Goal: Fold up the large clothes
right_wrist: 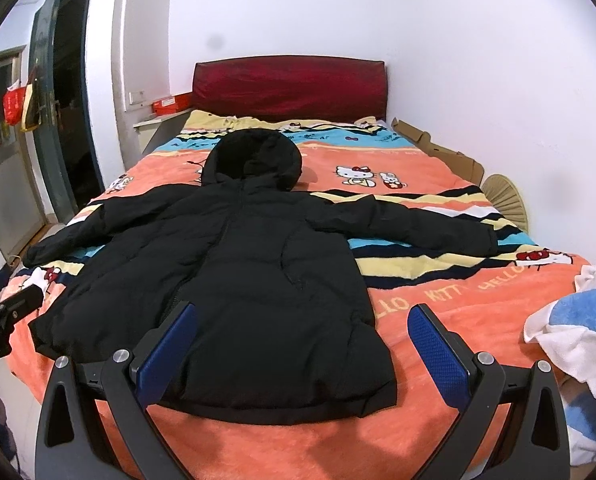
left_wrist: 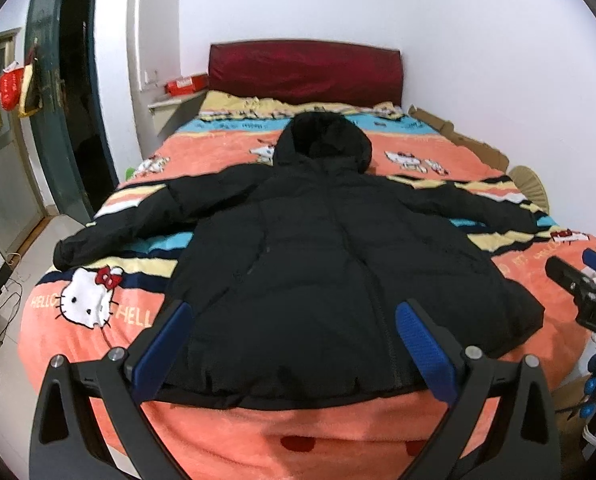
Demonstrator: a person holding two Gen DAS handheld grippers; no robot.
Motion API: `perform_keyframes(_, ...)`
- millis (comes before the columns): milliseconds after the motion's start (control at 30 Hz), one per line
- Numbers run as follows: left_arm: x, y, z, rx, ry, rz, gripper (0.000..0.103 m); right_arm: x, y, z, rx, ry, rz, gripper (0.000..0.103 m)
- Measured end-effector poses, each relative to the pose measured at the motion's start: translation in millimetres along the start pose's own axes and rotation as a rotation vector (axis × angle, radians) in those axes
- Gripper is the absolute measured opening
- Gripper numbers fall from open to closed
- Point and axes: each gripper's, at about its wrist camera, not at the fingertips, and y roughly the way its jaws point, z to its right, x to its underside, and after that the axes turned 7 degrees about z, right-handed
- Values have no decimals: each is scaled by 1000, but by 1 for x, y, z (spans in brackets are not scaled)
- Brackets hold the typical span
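Note:
A black hooded puffer jacket [left_wrist: 322, 264] [right_wrist: 234, 280] lies flat on the bed, front up, zipper closed, hood toward the headboard and both sleeves spread out sideways. My left gripper [left_wrist: 298, 344] hovers open above the jacket's hem, its blue pads [left_wrist: 166, 352] wide apart with nothing between them. My right gripper [right_wrist: 304, 352] is open too, over the hem's right corner, holding nothing. The right gripper's black body [left_wrist: 578, 292] shows at the right edge of the left wrist view, and the left gripper's body [right_wrist: 2, 312] at the left edge of the right wrist view.
The bed has an orange cartoon-cat blanket [left_wrist: 138, 320] [right_wrist: 438, 308] and a dark red headboard [left_wrist: 304, 70]. Flattened cardboard [right_wrist: 438, 144] and a fan [right_wrist: 506, 196] lie along the right wall. A white and blue towel [right_wrist: 578, 332] sits at the right. An open door [left_wrist: 70, 112] is left.

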Motion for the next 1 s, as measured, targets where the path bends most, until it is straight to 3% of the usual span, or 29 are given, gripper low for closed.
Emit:
perform_keyframes(433,2,25,-5,24,10,-50,102,-4,20,-2,12,-10,-22,103)
perform_keyframes(1000,-4,66,-29,-17,-52,-86,102,-10,55,-13,34,-37,-69,103)
